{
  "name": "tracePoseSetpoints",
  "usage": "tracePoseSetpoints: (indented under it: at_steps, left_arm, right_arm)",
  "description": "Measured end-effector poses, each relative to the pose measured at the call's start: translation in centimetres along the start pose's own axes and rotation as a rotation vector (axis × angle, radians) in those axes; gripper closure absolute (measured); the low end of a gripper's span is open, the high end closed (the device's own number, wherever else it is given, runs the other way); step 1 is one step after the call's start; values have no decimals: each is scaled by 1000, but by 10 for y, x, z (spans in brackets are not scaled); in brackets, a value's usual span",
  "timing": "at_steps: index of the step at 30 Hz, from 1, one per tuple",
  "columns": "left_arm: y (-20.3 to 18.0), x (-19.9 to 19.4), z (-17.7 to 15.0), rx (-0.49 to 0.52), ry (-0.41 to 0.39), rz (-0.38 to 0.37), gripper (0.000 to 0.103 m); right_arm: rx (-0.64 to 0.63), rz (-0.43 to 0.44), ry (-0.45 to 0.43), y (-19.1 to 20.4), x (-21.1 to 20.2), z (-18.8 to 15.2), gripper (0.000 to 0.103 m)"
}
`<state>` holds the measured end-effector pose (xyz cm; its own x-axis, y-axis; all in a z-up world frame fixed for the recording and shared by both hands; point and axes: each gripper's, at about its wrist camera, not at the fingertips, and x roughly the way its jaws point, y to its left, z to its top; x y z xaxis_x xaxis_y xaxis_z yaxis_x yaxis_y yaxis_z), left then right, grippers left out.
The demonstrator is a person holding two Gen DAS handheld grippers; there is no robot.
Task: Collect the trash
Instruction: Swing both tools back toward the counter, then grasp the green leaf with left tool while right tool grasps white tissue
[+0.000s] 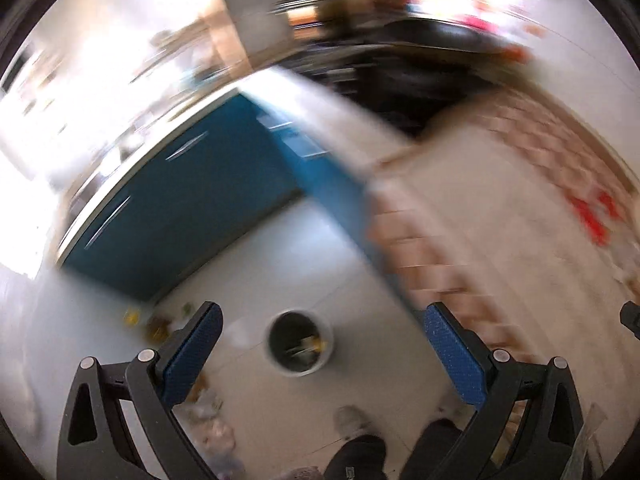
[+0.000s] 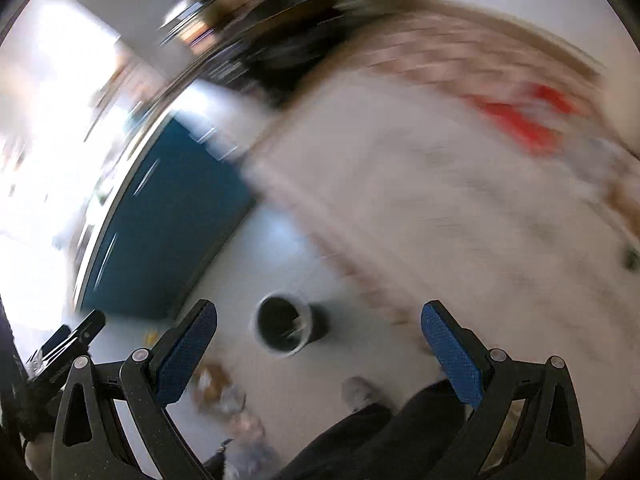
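Observation:
Both views are motion-blurred and look down from high above. A small round bin (image 1: 299,343) with a dark liner stands on the pale floor and holds some scraps; it also shows in the right wrist view (image 2: 283,329). Loose trash (image 1: 158,322) lies on the floor to its left, and more wrappers (image 1: 212,420) lie nearer me, also visible in the right wrist view (image 2: 218,388). My left gripper (image 1: 322,354) is open and empty, far above the bin. My right gripper (image 2: 318,350) is open and empty too.
A table with a pale cloth (image 1: 500,220) and a checked border fills the right side, with something red (image 1: 592,216) on it. Blue cabinets (image 1: 192,200) run along the left. The person's dark legs and shoe (image 1: 352,420) are below. The left gripper's edge (image 2: 64,344) shows at left.

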<state>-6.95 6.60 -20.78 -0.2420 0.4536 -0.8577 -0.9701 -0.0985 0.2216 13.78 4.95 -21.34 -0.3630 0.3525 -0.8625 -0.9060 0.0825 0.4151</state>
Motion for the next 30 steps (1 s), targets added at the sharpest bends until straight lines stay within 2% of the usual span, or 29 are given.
tracePoseSetpoints:
  at_steps: [4,7,8,11,12,14,16,20,24,27,29,30]
  left_arm:
    - [-139,-7,19,231,22,-164,0]
    - [-254,-7,20,406,77,-305,1]
    - [-281,-6,19,443,101,-349,1]
    - [-372,-2,7,575,173,-453,2]
    - [-394,1,2,606,188,-462,9]
    - [-433,7,-11,672,220,-481,20]
    - [-461,11,-23,717,240,-475,33]
    - [-490,27,-39,746,295,-459,47]
    - [-499,36,-44,747,320,-453,82]
    - [-499,34,-43,744,290,-446,85]
    - [-500,30,-44,746,261,-434,85]
    - [-499,25,-42,743,247,-433,86]
  right_arm:
    - [248,-206,-80,-154,-57,1,0]
    - [441,-342,-94,-261,-90,-15,0]
    - [500,-373,-91,-295,-98,-22,0]
    - [614,-429,-93,-365,-113,-39,0]
    - [644,-438,-93,-387,-116,-44,1]
    - [670,-445,-86,-413,-117,-50,9]
    - [680,-443,-69,-434,-111,-54,13]
    - [697,-425,-49,-451,-100,-56,17]
    - [695,-399,-40,-457,-90,-57,21]
    - [673,-398,-19,-456,-77,-52,35]
    - [643,-417,11,-454,-66,-53,58]
    - [618,-448,-3,-450,-66,-51,67]
